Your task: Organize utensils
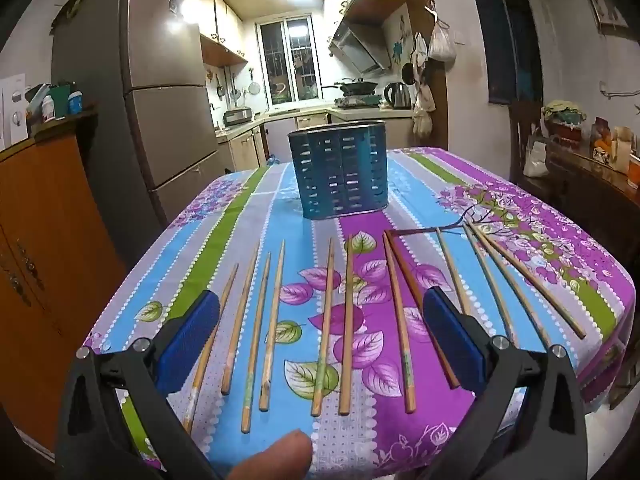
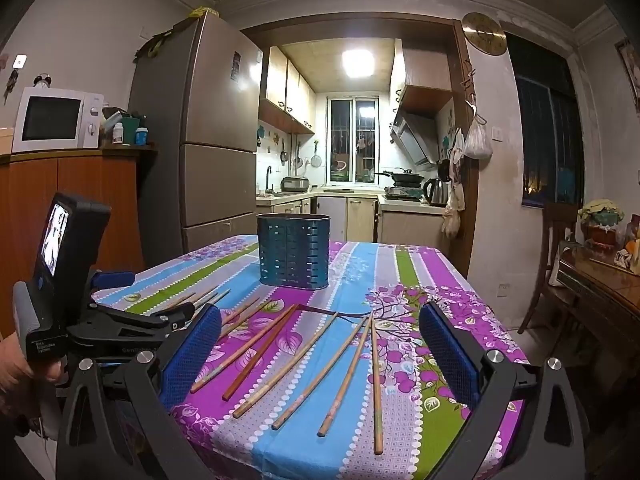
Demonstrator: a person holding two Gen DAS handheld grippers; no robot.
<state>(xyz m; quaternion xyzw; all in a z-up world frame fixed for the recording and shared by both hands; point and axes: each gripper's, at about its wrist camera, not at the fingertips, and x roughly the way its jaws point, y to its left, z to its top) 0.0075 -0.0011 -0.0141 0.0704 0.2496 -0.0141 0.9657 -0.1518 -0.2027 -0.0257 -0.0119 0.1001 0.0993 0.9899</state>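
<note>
A table under a striped, flowered tablecloth (image 1: 400, 432) is filling most of both views, with purple, blue, green and grey bands running away from the cameras. Wooden chopsticks (image 1: 349, 320) are lying loose in a row across its near half, some side by side in pairs, a few crossing at their tips on the right. A blue slotted holder (image 1: 340, 170) is standing upright near the far edge, well apart from them.

The left gripper (image 1: 320, 344) is hovering over the row with its jaws spread wide and nothing between them. The right gripper (image 2: 320, 352) is doing the same.

Beyond the table, a tall fridge (image 2: 212, 128) is standing on the left and a lit kitchen (image 2: 352, 140) is opening behind.
</note>
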